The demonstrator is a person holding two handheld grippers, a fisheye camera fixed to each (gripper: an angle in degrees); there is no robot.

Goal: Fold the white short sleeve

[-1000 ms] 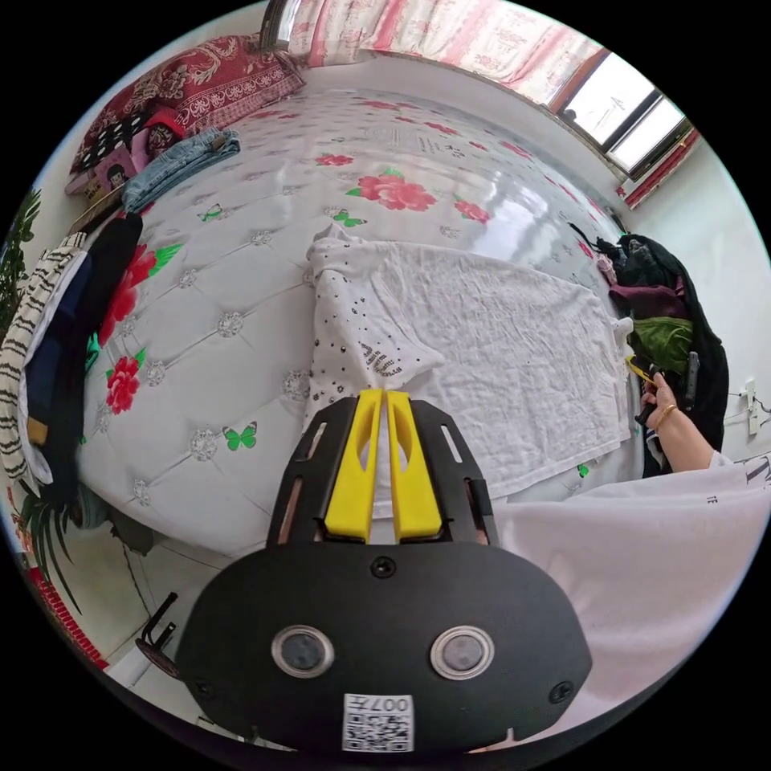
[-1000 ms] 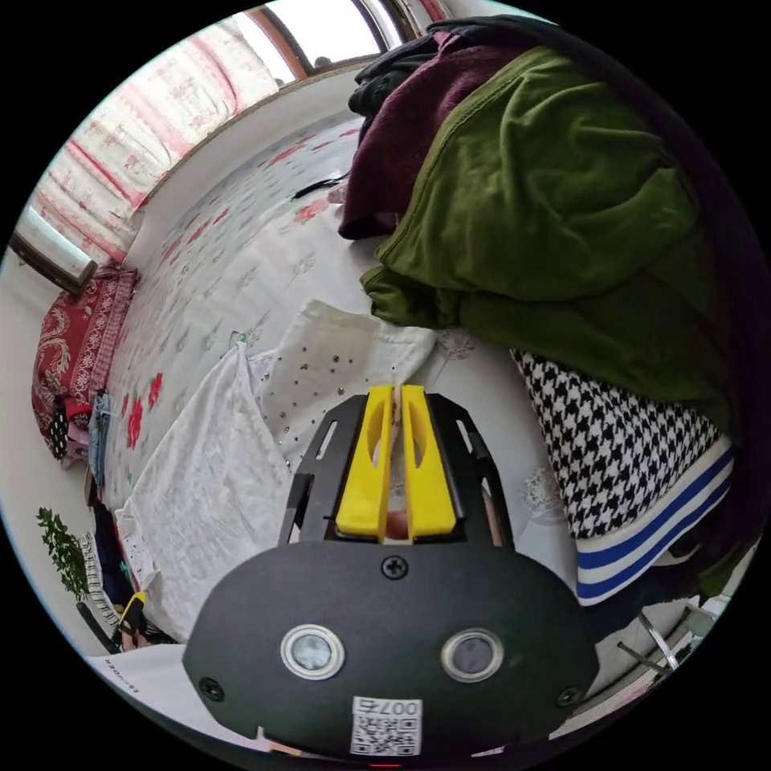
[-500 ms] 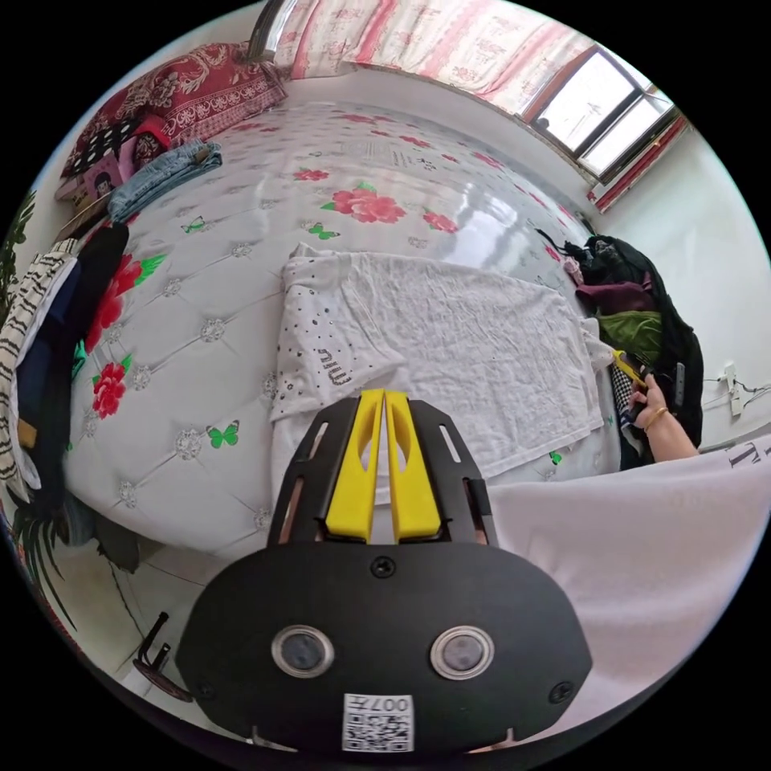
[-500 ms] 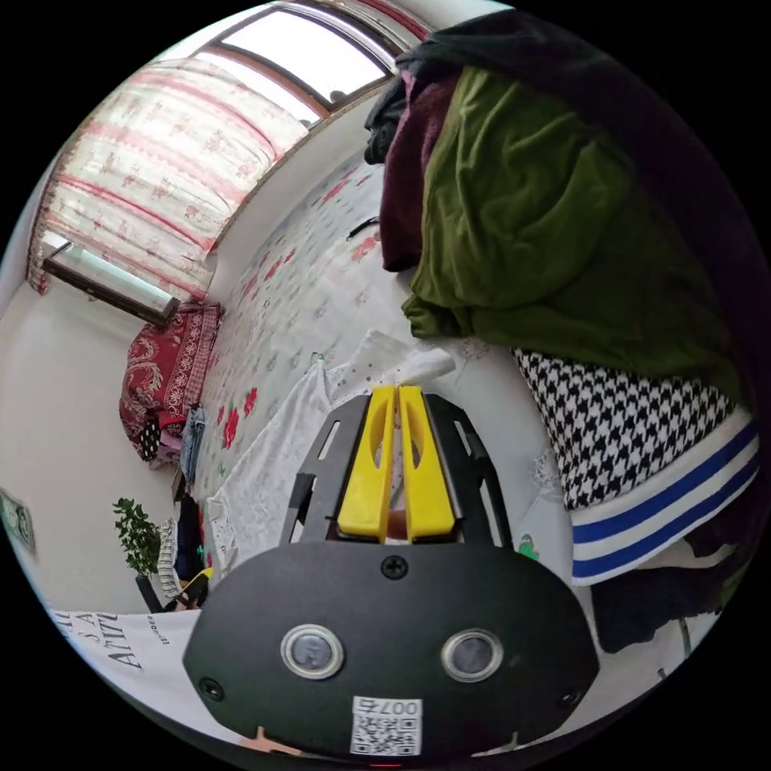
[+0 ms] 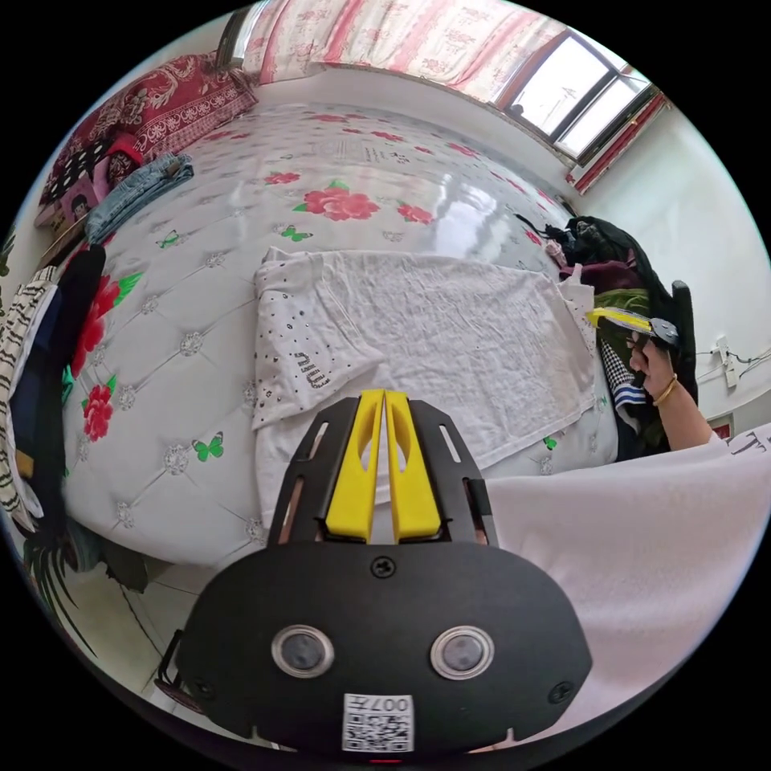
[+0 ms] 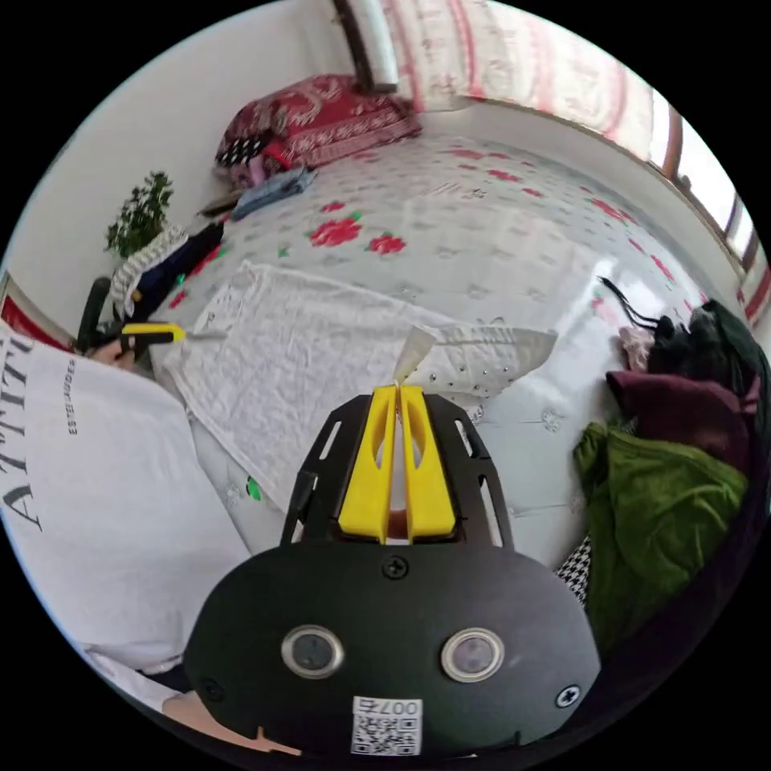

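White short sleeve: lies spread on the bed, plain side up, near the bed's front edge. In the left gripper view one sleeve end is folded over at 9 o'clock of the shirt, studded side showing. In the right gripper view the shirt has its other sleeve lifted and turned over, studs visible, with a pointed corner of cloth rising to the jaw tips.

Right hand-held gripper: yellow jaws closed, pinching that sleeve corner between their tips. The same gripper appears in the left gripper view at 3 o'clock of the shirt, held in a hand with a bracelet.

Left hand-held gripper: jaws nearly together, a thin slit between them, tips over the shirt's near hem (cannot tell whether cloth is caught). It also shows in the right gripper view at 9 o'clock of the shirt.

Surroundings: bed cover white, tufted, with red flowers and green butterflies. Pile of clothes at 3 o'clock, green and maroon among them. Folded jeans and a red pillow at 10 to 11 o'clock. Curtained window at 1 o'clock. The person's white T-shirt is at 4 o'clock.
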